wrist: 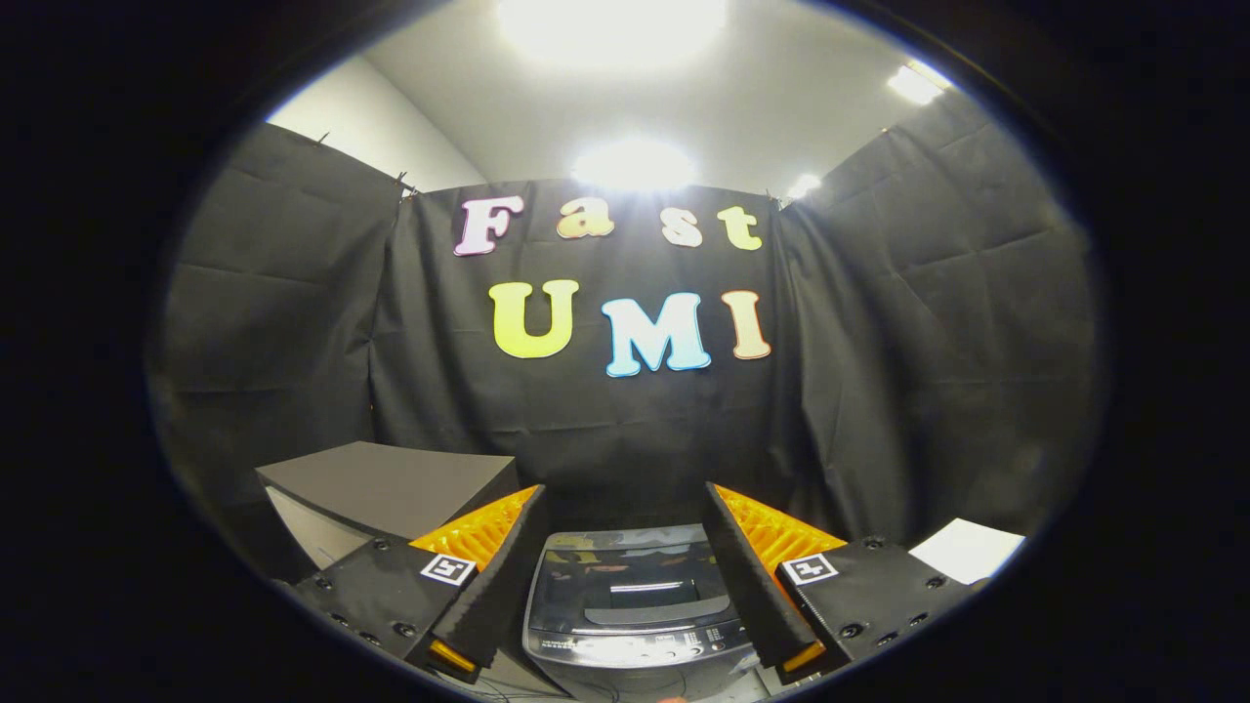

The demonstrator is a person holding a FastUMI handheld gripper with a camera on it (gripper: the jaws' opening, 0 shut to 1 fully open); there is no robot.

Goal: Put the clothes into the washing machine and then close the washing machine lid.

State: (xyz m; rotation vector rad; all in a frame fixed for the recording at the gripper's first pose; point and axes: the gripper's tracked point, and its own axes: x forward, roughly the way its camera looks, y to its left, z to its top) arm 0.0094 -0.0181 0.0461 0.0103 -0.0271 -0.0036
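1. Gripper (625,508): two fingers spread wide apart, nothing held btwn them. Fully open.
2. Small grey top-loading washing machine w/ dark glossy lid (633,605): sits low in the gap btwn the two fingers, just below and ahead of them. Fingers aren't touching it.
3. Glossy lid (635,576) lies flat on the machine, i.e. closed; ceiling lights reflect in it. Strip of controls along the machine's near edge, too small to make out.
4. Grey flat-topped box w/ pale side (391,483): beside the machine, behind the left finger, apart from it.
5. White flat sheet, paper-like (967,549): beyond the right finger, off to that side, well apart from the machine.
6. Black cloth booth wall (293,322) wraps around behind everything; white ceiling w/ bright lamps (635,161) above it.
7. Clothes: can't tell where they are from this view.
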